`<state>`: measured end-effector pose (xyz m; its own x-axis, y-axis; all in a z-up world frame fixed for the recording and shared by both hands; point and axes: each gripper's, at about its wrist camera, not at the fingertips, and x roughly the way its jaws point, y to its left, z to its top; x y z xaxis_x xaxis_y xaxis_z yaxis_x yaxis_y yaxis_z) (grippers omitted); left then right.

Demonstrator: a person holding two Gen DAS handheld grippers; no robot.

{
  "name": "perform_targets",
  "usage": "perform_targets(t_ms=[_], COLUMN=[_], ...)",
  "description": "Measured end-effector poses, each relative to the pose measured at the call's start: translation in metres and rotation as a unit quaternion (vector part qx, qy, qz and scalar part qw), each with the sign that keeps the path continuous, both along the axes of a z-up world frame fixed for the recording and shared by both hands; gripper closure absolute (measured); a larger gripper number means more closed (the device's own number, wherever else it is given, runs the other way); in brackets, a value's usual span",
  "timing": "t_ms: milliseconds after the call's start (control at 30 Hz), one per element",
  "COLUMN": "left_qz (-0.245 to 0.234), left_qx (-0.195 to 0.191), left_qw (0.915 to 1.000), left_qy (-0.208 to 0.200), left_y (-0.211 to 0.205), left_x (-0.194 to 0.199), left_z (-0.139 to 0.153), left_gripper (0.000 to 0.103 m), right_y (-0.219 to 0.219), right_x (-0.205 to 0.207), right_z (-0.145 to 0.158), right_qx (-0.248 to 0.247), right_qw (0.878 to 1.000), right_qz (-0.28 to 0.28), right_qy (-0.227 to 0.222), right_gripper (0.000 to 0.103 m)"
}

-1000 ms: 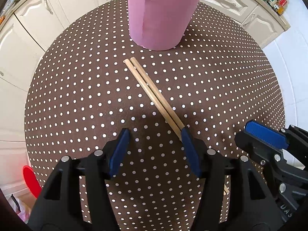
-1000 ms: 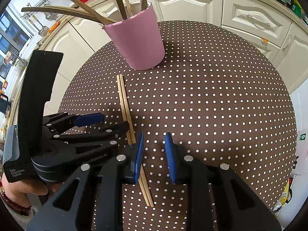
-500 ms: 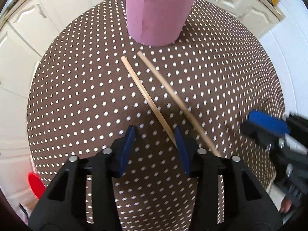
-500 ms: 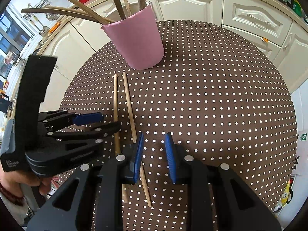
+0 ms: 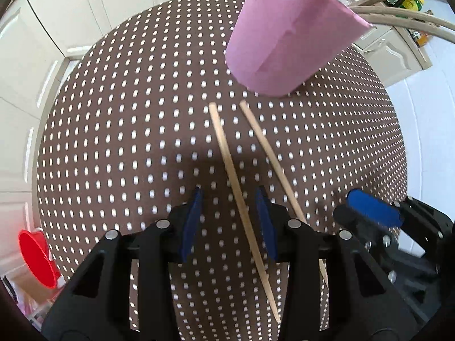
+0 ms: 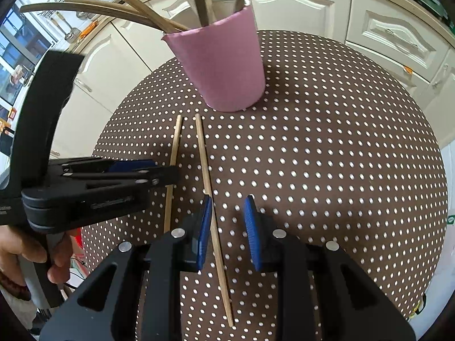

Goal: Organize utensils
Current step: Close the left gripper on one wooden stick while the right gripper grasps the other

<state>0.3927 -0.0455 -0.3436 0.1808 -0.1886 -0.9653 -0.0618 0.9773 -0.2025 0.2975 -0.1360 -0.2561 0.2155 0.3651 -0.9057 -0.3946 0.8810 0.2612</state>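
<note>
Two wooden chopsticks lie apart on the brown dotted tablecloth (image 5: 113,142), pointing at a pink cup (image 5: 284,42) that holds several wooden utensils. The left chopstick (image 5: 227,153) runs between the blue pads of my left gripper (image 5: 229,191), which is open above it without touching. The right chopstick (image 5: 264,145) passes behind that gripper's right finger. In the right wrist view that chopstick (image 6: 203,153) runs between the pads of my right gripper (image 6: 228,199), close to the left pad; this gripper is open too. The other chopstick (image 6: 175,142) goes under my left gripper (image 6: 159,172).
The pink cup (image 6: 224,68) stands at the table's far side, with long utensil handles (image 6: 113,14) leaning out to the left. White kitchen cabinets (image 6: 384,28) surround the round table. A red container (image 5: 37,255) sits below the table's left edge. A hand (image 6: 25,255) holds the left gripper.
The two chopsticks, side by side a second ago, now lie apart. My left gripper has narrowed and shifted so one chopstick sits between its pads. The right gripper has come over the other chopstick.
</note>
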Motion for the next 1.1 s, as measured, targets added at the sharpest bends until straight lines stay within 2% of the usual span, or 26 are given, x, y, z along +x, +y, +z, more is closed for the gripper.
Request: perform_targets(t_ms=[100, 233, 333, 567, 700, 800, 833, 933, 1100], left_qz=[0.004, -0.004, 0.002, -0.006, -0.011, -0.013, -0.015, -0.024, -0.036], left_qx=[0.025, 0.051, 0.016, -0.021, -0.034, -0.043, -0.046, -0.048, -0.051], left_qw=[0.9996, 0.9984, 0.9997, 0.9995, 0.999, 0.9984, 0.9982, 0.9976, 0.9963], left_qy=[-0.01, -0.022, -0.021, -0.023, -0.027, -0.033, -0.036, -0.043, -0.058], left_y=[-0.006, -0.005, 0.013, 0.044, 0.057, 0.068, 0.079, 0.078, 0.078], left_x=[0.014, 0.025, 0.023, 0.015, -0.007, -0.017, -0.035, -0.037, -0.039], left_z=[-0.001, -0.003, -0.006, -0.008, -0.006, 0.0, 0.002, 0.018, 0.041], left_gripper=[0.069, 0.09, 0.097, 0.097, 0.097, 0.097, 0.097, 0.097, 0.097], right_y=[0.01, 0.023, 0.035, 0.066, 0.082, 0.097, 0.102, 0.106, 0.094], right_x=[0.007, 0.014, 0.021, 0.036, 0.04, 0.04, 0.04, 0.04, 0.04], right_z=[-0.003, -0.007, -0.013, -0.032, -0.034, -0.034, -0.034, -0.036, -0.033], right_qx=[-0.004, -0.006, -0.01, -0.046, -0.078, -0.114, -0.119, -0.127, -0.113], right_qw=[1.0, 1.0, 0.999, 0.997, 0.994, 0.989, 0.989, 0.987, 0.99], right_qz=[0.01, 0.021, 0.031, 0.057, 0.074, 0.092, 0.093, 0.093, 0.082], right_qy=[0.002, 0.005, 0.009, 0.027, 0.023, 0.013, 0.012, 0.015, 0.019], right_gripper=[0.081, 0.081, 0.081, 0.081, 0.081, 0.088, 0.09, 0.098, 0.098])
